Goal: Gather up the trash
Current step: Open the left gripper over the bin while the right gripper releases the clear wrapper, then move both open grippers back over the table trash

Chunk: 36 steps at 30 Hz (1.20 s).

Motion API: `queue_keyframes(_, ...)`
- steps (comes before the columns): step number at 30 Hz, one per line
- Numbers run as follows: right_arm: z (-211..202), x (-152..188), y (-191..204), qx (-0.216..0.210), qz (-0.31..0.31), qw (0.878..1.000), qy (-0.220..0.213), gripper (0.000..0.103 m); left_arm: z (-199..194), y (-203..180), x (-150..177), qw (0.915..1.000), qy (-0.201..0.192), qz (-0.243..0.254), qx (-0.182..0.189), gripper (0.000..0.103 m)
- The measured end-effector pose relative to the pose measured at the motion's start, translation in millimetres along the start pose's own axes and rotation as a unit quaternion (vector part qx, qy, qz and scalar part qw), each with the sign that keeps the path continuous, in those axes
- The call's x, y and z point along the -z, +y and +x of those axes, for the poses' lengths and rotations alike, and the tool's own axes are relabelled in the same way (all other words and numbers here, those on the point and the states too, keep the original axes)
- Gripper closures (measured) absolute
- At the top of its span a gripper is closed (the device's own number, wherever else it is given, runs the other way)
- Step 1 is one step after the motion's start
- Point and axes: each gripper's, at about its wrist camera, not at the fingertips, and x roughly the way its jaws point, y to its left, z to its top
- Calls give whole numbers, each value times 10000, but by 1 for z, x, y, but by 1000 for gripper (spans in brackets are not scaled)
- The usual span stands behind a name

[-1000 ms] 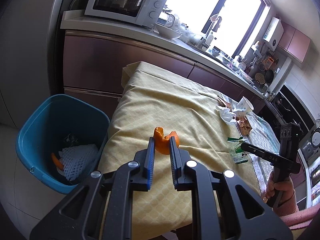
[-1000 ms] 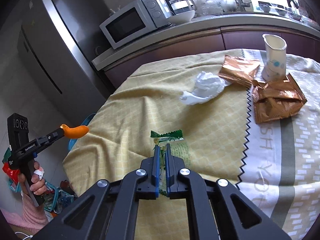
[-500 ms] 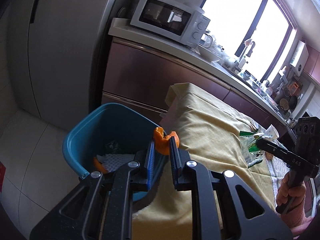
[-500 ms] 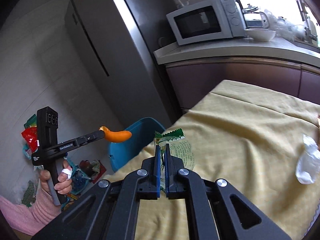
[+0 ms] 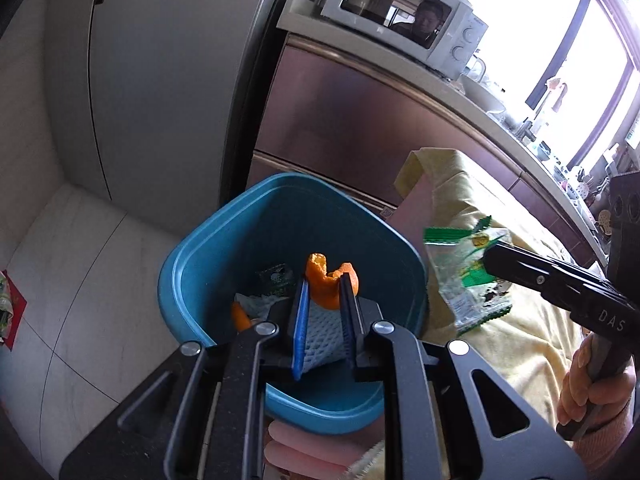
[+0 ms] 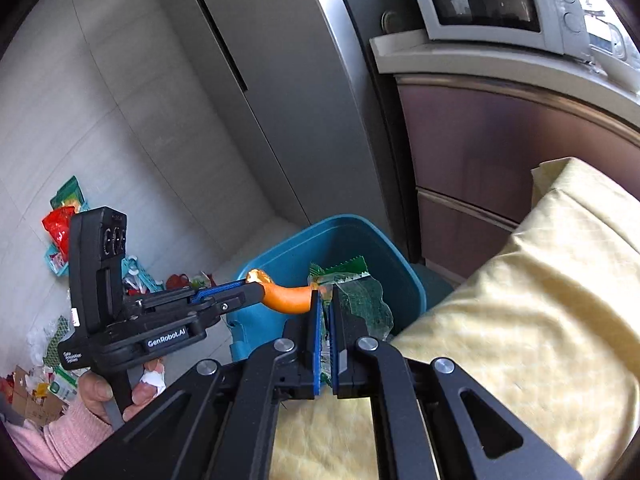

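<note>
My left gripper [image 5: 326, 280] is shut on a curled orange peel [image 5: 329, 286] and holds it over the open blue bin [image 5: 200, 248]. In the right wrist view the peel [image 6: 286, 297] sticks out of the left gripper [image 6: 256, 286] above the bin [image 6: 344, 236]. My right gripper [image 6: 325, 300] is shut on a green and clear plastic wrapper [image 6: 360, 300], held at the bin's near rim beside the table edge. The wrapper [image 5: 464, 268] also shows in the left wrist view, right of the bin.
The bin holds white foam netting [image 5: 320, 336], another orange peel [image 5: 240, 316] and a dark wrapper [image 5: 274, 276]. The table with a yellow cloth [image 6: 540, 300] stands right of the bin. A steel fridge [image 5: 160, 72] and cabinets with a microwave [image 5: 400, 12] stand behind. Litter [image 6: 60, 232] lies on the floor.
Both grippers swung left from the table toward the bin. The left gripper with the peel is now over the bin opening; the right gripper brought the wrapper to the bin's rim.
</note>
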Motion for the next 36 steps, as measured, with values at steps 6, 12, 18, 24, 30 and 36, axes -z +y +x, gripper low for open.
queue_keyframes(6, 31, -5, -2, 109, 152, 9992, 351, 96, 24, 5, -1, 9998, 166, -86, -16, 88)
queue_keyframes(12, 28, -2, -1, 90, 136, 9992, 372, 95, 34, 7, 0, 9996, 245, -148, -28, 87)
queue_keyframes(18, 6, 4, -5, -2, 161, 9997, 163, 88, 19, -8, 2, 9999, 62, 6, 104, 78)
queue_keyframes(24, -45, 20, -11, -13, 138, 9996, -228, 83, -7, -51, 0, 9978, -224, 433, 451, 70)
queue_keyframes(30, -108, 50, -31, 266, 300, 9968, -687, 74, -25, -110, 4, 9883, -368, 1111, 979, 61)
queue_keyframes(36, -173, 91, -68, 725, 802, 9880, -1099, 70, -18, -188, 19, 9711, -160, 1759, 1607, 57)
